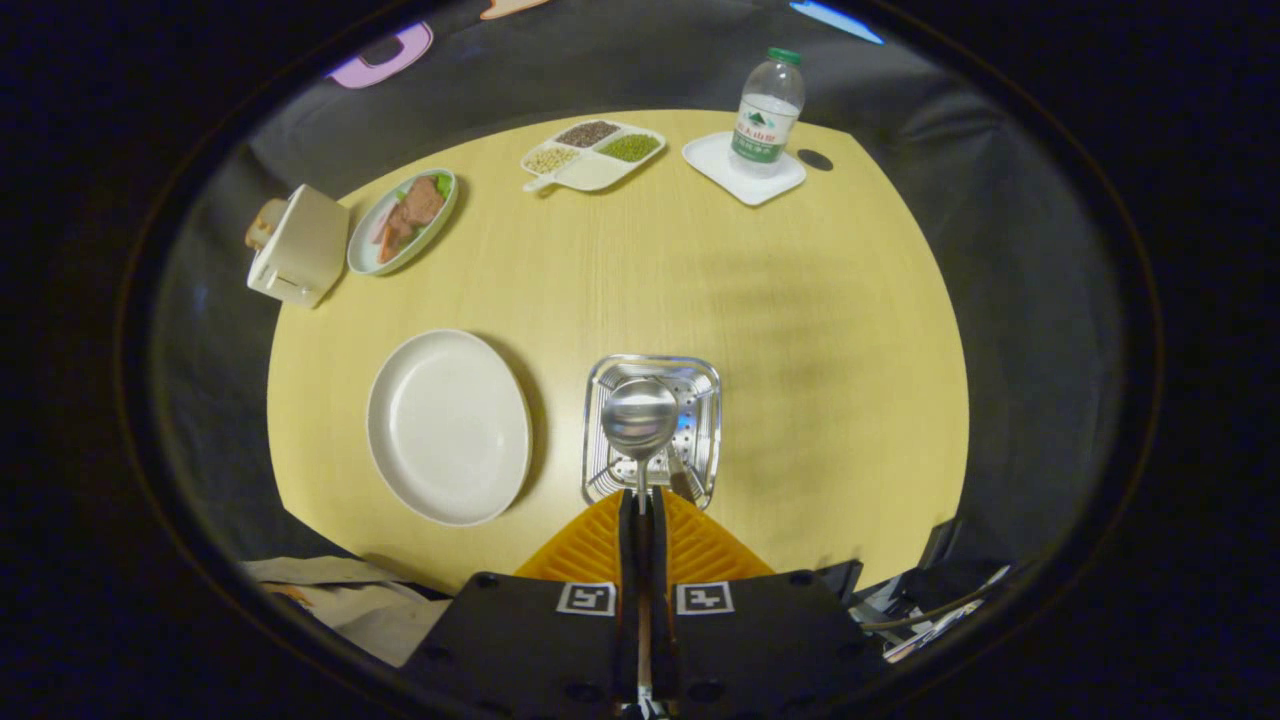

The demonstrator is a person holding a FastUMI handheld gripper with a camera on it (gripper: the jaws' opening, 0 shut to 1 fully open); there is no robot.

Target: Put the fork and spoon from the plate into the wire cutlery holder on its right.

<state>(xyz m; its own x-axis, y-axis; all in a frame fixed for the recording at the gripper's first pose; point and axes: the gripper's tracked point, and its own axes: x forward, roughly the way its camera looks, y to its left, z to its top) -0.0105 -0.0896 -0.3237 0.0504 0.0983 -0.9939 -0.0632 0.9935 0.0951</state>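
Seen from above a round pale-yellow wooden table (800, 330). Hand-held gripper (644, 500) closed tight, both fingers pressed on the thin handle of a shiny steel spoon (640, 418) — bowl held upward, directly over the square silver wire cutlery holder (700, 385) just ahead of the fingertips. Inside that holder, beside the spoon's stem, what looks like a dark handle of a second utensil (680, 475) leaning against the near right side — possibly the fork, too small to be sure. Left of the holder and just apart from it, a white oval plate (447, 426), bare.

Further back on the table, well beyond the fingers: a white oval dish with meat slices and green leaves (403, 220), next to a cream boxy toaster-like appliance (298, 247) at the table's far left rim. At the far edge, a white divided tray holding grains and beans in separate compartments (593, 155); right of it, a clear plastic water bottle with green cap (767, 112) standing upright on a small white square tray (742, 178). Small dark spot (815, 159) on the table just right of that tray.
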